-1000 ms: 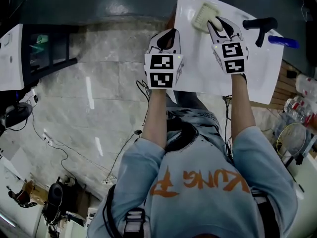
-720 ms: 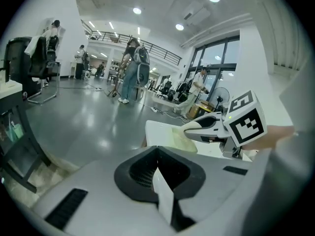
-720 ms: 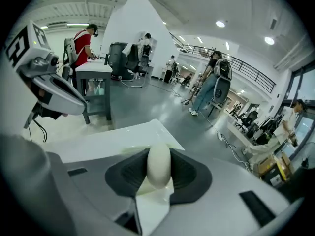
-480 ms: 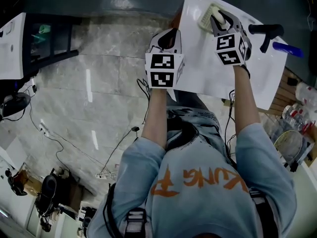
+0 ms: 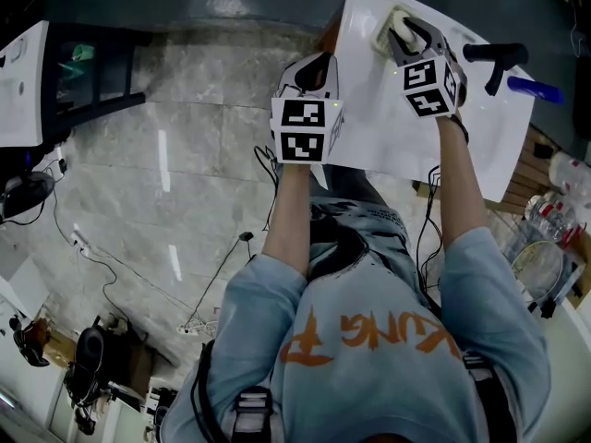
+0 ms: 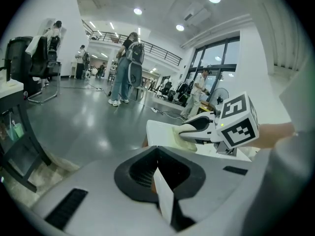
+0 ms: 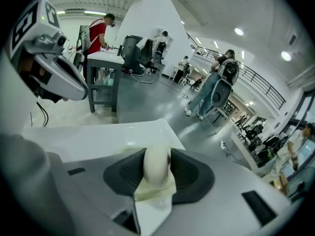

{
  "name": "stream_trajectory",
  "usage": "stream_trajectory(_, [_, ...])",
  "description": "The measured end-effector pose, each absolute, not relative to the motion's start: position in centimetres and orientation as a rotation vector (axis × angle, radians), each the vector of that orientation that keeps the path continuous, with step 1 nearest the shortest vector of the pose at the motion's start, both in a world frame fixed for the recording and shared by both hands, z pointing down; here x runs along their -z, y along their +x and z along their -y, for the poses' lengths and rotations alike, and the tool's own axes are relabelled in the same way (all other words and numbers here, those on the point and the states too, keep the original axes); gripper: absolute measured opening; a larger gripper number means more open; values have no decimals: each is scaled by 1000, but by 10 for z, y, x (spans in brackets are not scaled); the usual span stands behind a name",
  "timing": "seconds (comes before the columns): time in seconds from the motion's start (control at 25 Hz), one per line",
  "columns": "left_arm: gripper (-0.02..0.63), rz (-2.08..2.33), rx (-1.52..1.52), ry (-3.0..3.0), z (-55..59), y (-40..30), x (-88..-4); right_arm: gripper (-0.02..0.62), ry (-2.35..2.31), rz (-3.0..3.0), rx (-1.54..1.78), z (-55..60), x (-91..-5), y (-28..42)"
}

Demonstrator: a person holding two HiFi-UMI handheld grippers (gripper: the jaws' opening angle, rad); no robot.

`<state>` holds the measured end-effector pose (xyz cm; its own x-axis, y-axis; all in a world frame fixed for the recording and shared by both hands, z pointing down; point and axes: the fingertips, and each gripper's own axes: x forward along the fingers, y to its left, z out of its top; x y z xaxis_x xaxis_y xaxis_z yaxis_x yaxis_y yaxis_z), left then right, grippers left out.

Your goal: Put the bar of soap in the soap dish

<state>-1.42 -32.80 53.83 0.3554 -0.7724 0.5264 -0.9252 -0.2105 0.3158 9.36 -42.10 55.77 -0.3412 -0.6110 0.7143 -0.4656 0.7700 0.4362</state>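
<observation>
At upper right, the desk carries the soap dish near its far edge. Over it the right gripper has just been opening its fingers. The bar of soap, on edge between them, may tip out. The left gripper has its fingers closed, empty.

Two handheld grippers: left gripper, right gripper. Two marker cubes, one per gripper. One bar of soap. One soap dish. One operator. Two white tabletops: near tabletop ahead, far tabletop at left edge. One black handle. One blue item. Bystanders in hall: at least four, exact tally unclear.
</observation>
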Motion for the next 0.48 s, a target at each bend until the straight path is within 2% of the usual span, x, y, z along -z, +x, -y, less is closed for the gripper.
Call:
stream_trajectory(0.2, [23, 1468, -344, 2046, 325, -20, -535, 184, 889, 2143, -52, 417, -556, 93])
stream_trajectory(0.48, [23, 1462, -351, 2069, 320, -31, -528, 206, 921, 2176, -179, 414, -561, 90])
